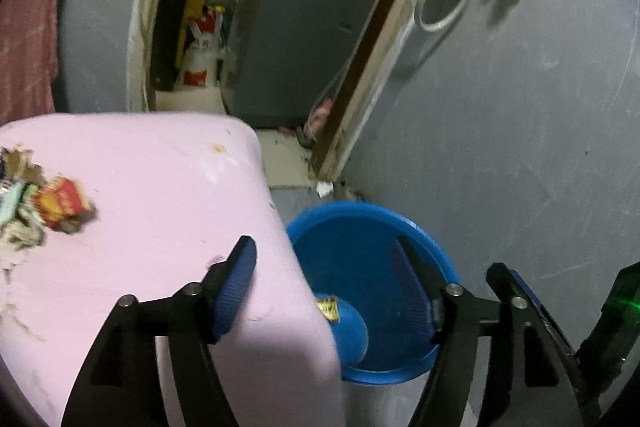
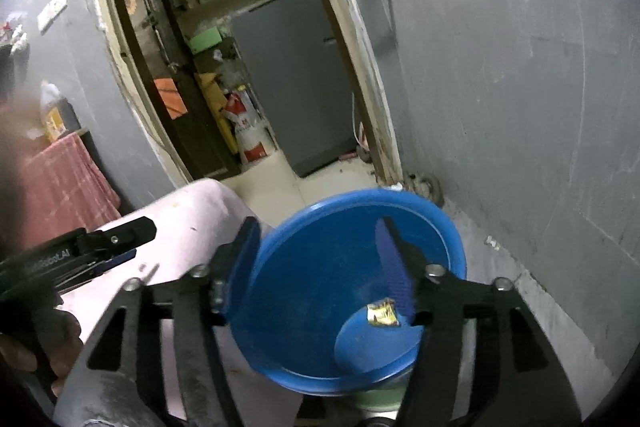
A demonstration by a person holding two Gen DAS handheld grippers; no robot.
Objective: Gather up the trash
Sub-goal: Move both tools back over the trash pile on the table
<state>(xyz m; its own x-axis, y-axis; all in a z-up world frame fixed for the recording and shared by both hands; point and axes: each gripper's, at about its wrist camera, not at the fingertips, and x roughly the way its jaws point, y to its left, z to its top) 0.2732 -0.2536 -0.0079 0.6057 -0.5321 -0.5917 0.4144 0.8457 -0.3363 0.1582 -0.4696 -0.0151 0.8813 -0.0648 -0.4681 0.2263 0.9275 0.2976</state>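
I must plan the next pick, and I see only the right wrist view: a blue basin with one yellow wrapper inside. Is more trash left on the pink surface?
Observer: Yes. In the left wrist view a trash pile lies on the pink surface, at the left edge of that view.
Operator: Does the left gripper hold anything?
Observer: No. Its jaws stand wide apart with nothing between them.
Operator: Which piece of the pile is nearest to it?
Observer: A red and yellow wrapper, on the side of the pile that faces the gripper.
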